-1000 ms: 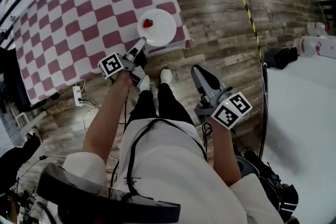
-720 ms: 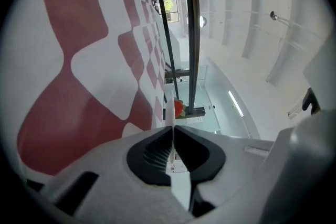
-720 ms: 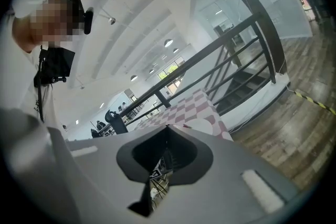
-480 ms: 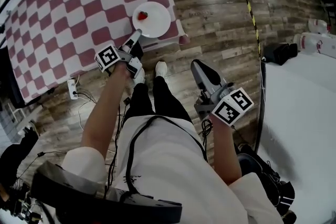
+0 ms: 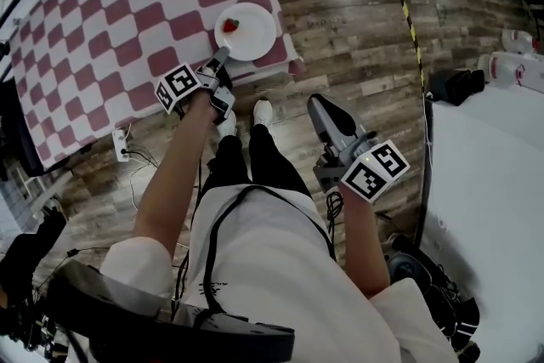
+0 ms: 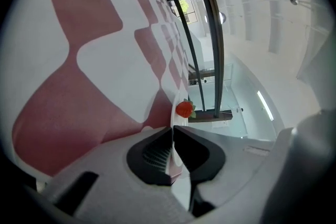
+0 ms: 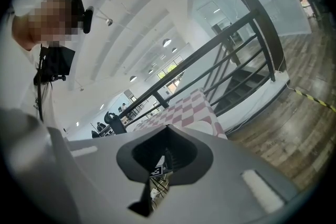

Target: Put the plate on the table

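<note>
A white plate (image 5: 251,34) with a strawberry (image 5: 229,25) on it rests on the red-and-white checked table (image 5: 110,30), close to its near right corner. My left gripper (image 5: 223,53) reaches in from the table's edge and is shut on the plate's near rim. In the left gripper view the thin plate rim (image 6: 172,113) runs between the closed jaws of the left gripper (image 6: 172,131), with the strawberry (image 6: 184,108) just beyond and the checked table (image 6: 79,86) alongside. My right gripper (image 5: 316,102) hangs shut over the wooden floor, holding nothing. The right gripper (image 7: 167,131) points towards the table (image 7: 191,105).
A white power strip (image 5: 121,144) with cables lies on the floor under the table's near edge. Yellow-black tape (image 5: 406,21) crosses the wood floor. A black bag (image 5: 450,89) and a large white surface (image 5: 493,174) are at the right. The person's shoes (image 5: 265,110) stand by the table corner.
The head view has shifted a little, and the left gripper's marker cube has turned slightly. The left gripper keeps its hold on the plate's rim at the table corner. The right gripper barely moved.
</note>
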`<move>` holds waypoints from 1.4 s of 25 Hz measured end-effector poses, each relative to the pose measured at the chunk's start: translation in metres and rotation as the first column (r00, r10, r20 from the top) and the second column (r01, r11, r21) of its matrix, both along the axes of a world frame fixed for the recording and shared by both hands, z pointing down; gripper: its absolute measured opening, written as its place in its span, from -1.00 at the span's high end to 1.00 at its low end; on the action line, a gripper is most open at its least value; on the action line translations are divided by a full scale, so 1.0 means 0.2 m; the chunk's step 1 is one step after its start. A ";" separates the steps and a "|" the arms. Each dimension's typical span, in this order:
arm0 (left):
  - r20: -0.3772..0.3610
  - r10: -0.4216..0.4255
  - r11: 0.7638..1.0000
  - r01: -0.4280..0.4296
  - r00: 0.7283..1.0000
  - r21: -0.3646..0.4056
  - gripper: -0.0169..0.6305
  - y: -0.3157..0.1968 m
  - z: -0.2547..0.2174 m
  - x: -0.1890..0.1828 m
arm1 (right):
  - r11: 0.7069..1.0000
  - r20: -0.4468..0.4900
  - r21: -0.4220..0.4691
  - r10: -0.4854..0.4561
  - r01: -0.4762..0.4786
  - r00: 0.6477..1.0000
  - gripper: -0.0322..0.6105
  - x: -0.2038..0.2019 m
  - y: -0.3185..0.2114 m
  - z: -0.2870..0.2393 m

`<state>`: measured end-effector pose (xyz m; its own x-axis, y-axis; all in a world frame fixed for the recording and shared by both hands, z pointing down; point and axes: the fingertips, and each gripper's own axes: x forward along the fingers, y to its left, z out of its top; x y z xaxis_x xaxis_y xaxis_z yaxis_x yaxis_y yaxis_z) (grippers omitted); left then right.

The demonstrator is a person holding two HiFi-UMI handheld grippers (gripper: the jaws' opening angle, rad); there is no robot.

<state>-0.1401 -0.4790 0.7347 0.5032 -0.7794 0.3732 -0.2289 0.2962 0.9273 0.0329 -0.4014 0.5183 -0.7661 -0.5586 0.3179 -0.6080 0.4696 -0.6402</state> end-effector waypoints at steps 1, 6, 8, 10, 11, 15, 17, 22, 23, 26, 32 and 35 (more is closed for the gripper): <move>0.014 -0.001 1.000 0.001 1.000 -0.015 0.89 -0.01 0.01 0.00 | 1.000 0.000 0.000 0.002 -0.002 1.000 0.88 0.00 0.00 0.00; 0.074 0.010 0.998 -0.006 0.997 -0.066 0.87 -0.04 0.03 0.00 | 1.000 -0.012 0.009 0.014 -0.014 1.000 0.88 0.01 0.01 -0.02; 0.084 0.015 0.997 -0.009 0.996 -0.078 0.86 -0.05 0.04 0.01 | 1.000 -0.014 0.011 0.021 -0.021 1.000 0.88 0.02 0.01 -0.02; 0.094 0.023 0.996 -0.015 0.995 -0.089 0.86 -0.05 0.04 0.01 | 1.000 -0.012 0.010 0.030 -0.030 0.999 0.88 0.04 0.01 -0.03; 0.100 0.028 0.996 -0.019 0.995 -0.092 0.85 -0.05 0.04 0.01 | 0.999 -0.010 0.010 0.033 -0.033 0.999 0.88 0.04 0.01 -0.03; 0.106 0.045 0.995 -0.035 0.993 -0.091 0.66 -0.06 0.03 0.02 | 0.999 -0.006 0.015 0.034 -0.033 0.999 0.88 0.03 0.01 -0.04; 0.092 0.050 0.995 -0.041 0.995 -0.093 0.55 -0.06 0.01 0.03 | 0.999 -0.003 0.022 0.031 -0.031 1.000 0.88 0.03 0.01 -0.06; 0.096 0.050 0.995 -0.041 0.994 -0.092 0.42 -0.04 0.00 0.00 | 0.999 0.002 0.041 0.033 -0.033 0.999 0.88 0.03 0.01 -0.09; 0.106 0.049 0.995 -0.039 0.993 -0.091 0.41 -0.03 -0.01 -0.01 | 0.999 0.001 0.044 0.032 -0.033 0.999 0.88 0.03 0.02 -0.10; 0.130 0.042 0.996 -0.031 0.991 -0.088 0.42 0.04 -0.05 -0.05 | 0.998 0.003 0.055 0.025 -0.025 1.000 0.88 0.02 0.03 -0.12; 0.186 0.075 0.997 -0.070 0.980 -0.032 0.76 0.18 -0.22 -0.12 | 0.993 0.016 0.121 -0.007 0.005 1.000 0.88 -0.02 0.06 -0.22; 0.230 0.090 0.995 -0.097 0.969 0.019 0.93 0.24 -0.35 -0.15 | 0.990 0.028 0.143 -0.018 0.014 0.999 0.88 -0.03 0.07 -0.27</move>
<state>-0.1693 -0.4302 0.6640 0.4785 -0.7455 0.4639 -0.4613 0.2361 0.8552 0.0260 -0.3876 0.4650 -0.7832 -0.5841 0.2131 -0.5815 0.5668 -0.5836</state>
